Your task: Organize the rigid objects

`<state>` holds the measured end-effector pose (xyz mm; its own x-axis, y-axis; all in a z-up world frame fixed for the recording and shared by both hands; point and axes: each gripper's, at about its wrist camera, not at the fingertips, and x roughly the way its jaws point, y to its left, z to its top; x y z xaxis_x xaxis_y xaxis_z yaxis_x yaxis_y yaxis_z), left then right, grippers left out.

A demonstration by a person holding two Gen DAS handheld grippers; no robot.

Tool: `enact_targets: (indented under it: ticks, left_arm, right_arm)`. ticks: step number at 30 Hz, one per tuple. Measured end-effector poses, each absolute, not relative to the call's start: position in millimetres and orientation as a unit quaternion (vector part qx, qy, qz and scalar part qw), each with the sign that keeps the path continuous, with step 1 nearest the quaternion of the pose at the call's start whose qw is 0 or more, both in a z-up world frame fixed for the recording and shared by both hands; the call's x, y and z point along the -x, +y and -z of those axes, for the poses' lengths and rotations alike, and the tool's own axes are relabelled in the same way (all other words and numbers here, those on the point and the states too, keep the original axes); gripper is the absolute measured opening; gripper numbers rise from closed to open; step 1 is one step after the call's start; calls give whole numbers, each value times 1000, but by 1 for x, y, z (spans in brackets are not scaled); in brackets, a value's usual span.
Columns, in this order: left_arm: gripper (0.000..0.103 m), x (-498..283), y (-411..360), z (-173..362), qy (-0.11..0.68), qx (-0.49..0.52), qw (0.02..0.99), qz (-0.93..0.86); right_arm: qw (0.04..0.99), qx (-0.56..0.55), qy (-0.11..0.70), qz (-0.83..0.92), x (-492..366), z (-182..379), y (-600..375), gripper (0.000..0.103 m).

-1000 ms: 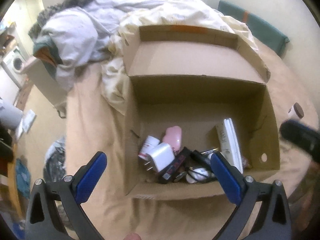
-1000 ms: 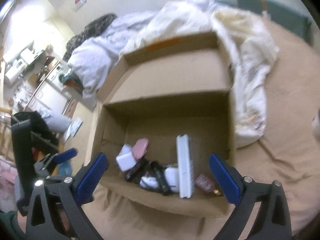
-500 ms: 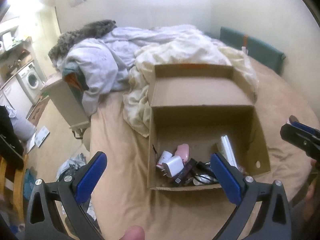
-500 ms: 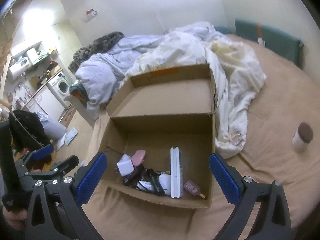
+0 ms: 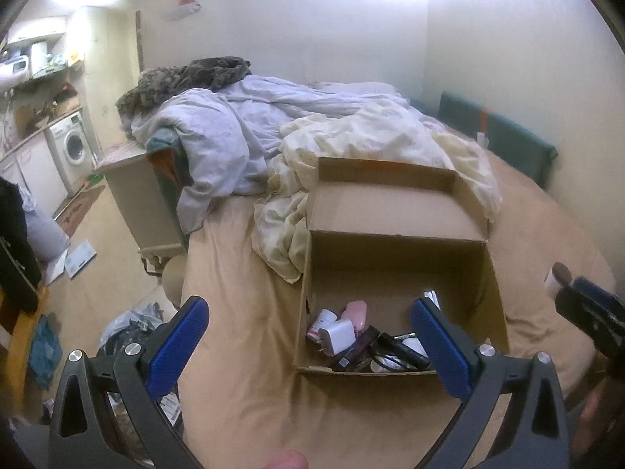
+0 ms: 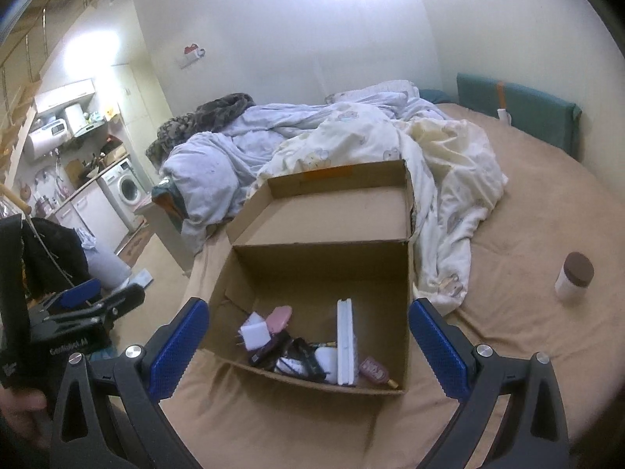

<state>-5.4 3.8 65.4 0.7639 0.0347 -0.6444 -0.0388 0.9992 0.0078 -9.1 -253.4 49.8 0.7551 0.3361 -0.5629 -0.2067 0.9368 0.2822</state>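
Observation:
An open cardboard box (image 5: 394,258) (image 6: 324,269) sits on the tan bed. Inside lie several small items: a white charger plug (image 5: 338,335) (image 6: 256,332), a pink case (image 5: 356,310) (image 6: 281,316), a tall white flat box (image 6: 347,342), black gadgets (image 5: 398,346) and a small pink bottle (image 6: 375,369). A white jar with a brown lid (image 6: 574,275) (image 5: 556,275) stands on the bed to the box's right. My left gripper (image 5: 312,336) and right gripper (image 6: 308,336) hang open and empty, well above and before the box.
Rumpled white and cream duvets (image 6: 371,144) pile behind the box. A green cushion (image 6: 519,109) leans on the right wall. Left of the bed are a nightstand (image 5: 144,199), floor clutter (image 5: 129,324) and a washing machine (image 5: 74,144). The other gripper (image 6: 74,312) shows at the left.
Both grippers have pulled up and back from the box, so the box looks smaller and more of the room shows. Both stayed open and empty.

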Motion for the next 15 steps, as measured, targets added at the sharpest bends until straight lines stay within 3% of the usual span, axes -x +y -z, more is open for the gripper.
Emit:
enact_targets:
  ticks: [15]
  left_arm:
    - [103, -9, 5, -40, 357, -1, 933, -40]
  right_arm:
    - [933, -97, 322, -131, -9, -28, -243, 103]
